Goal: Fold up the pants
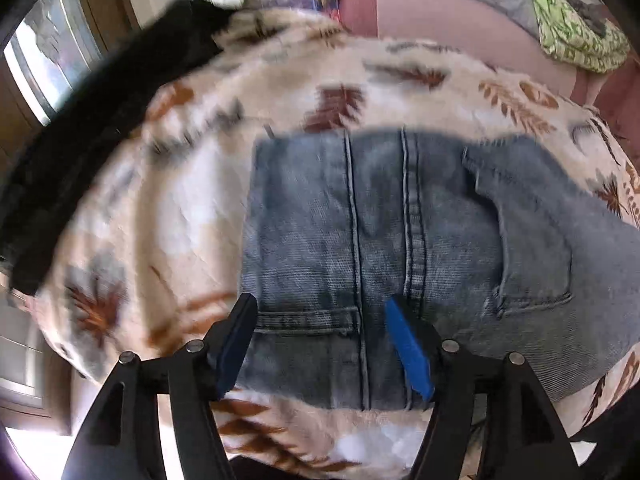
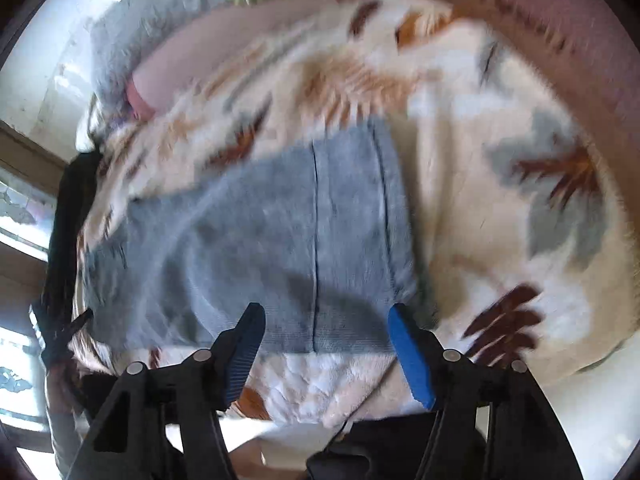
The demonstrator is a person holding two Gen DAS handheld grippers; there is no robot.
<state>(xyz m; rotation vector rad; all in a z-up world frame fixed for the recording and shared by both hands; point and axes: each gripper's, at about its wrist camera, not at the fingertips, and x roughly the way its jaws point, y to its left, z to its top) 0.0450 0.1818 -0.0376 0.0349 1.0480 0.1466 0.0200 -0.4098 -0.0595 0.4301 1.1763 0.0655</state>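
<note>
Already folded compact, faded blue denim pants (image 1: 400, 240) lie on a cream leaf-print fleece blanket (image 1: 180, 208). Above their near edge, left gripper (image 1: 322, 348) and right gripper (image 2: 326, 354) hover, jaws spread, empty. Pressing layers flat and squaring edges would finish neatly.

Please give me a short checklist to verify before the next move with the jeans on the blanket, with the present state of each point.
1. Left claw open and empty: ok, jaws spread, nothing between them.
2. Right claw open and empty: ok, same.
3. Jeans already folded into a compact block: ok, the seams run side by side and a back pocket faces up.
4. Jeans lie fully on the leaf-print blanket: ok, blanket shows around them.
5. Black garment clear of the jeans: ok, it lies apart at the blanket's edge.
6. Edges of the fold are aligned: cannot tell, both views are blurred.
</note>
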